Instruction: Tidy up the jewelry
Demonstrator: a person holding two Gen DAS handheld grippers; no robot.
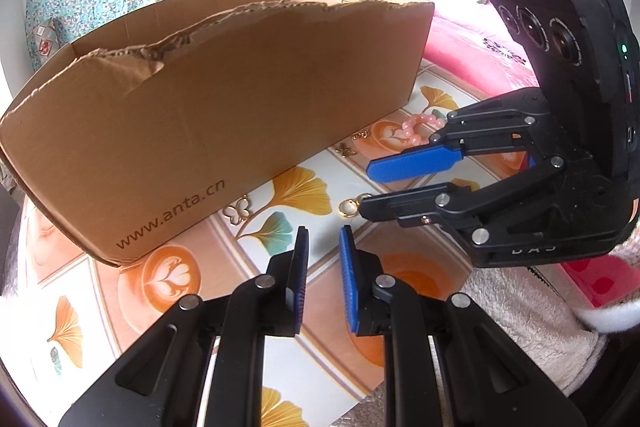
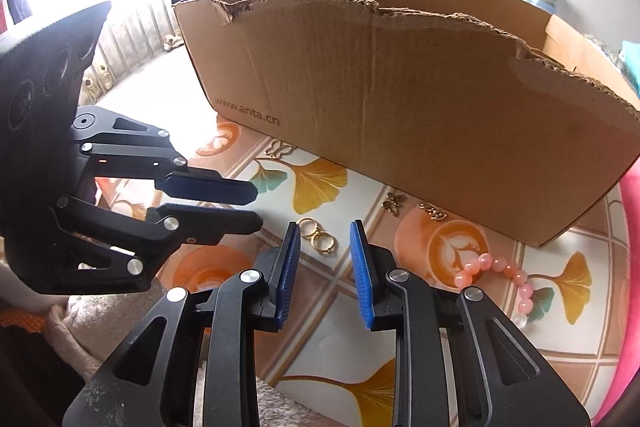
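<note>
On the patterned tabletop (image 2: 352,311), in front of the cardboard box (image 2: 400,99), the jewelry lies loose: two gold rings (image 2: 319,233), a pink bead bracelet (image 2: 500,277), a white butterfly charm (image 1: 237,211), a dark butterfly piece (image 2: 394,203) and a short gold chain piece (image 2: 432,211)

Right gripper (image 2: 325,231): jaws spread, nothing between them. Rings sit just ahead of the tips, roughly centred in the gap, touching each other. Bracelet lies off to its right, near the box's corner; dark butterfly and chain piece are further ahead, close to the box wall

Left gripper (image 1: 323,235): jaws spread, empty. In its own view one ring shows just ahead and slightly right, partly hidden behind the right gripper's lower finger; white butterfly is ahead-left, just beside the box

Risks (judgement only):
- Rings are thin, flat on a smooth cloth; closing pads may skate over them or flick one away
- Rings touching: a pinch may catch both, or take one and knock the other aside
- Both grippers crowd the same spot, so fingers could collide
- Box wall is tall with a torn rim; a lifted piece could snag or drop short of it
- Box is light and may slide if nudged

Box interior not visible from either view
</note>
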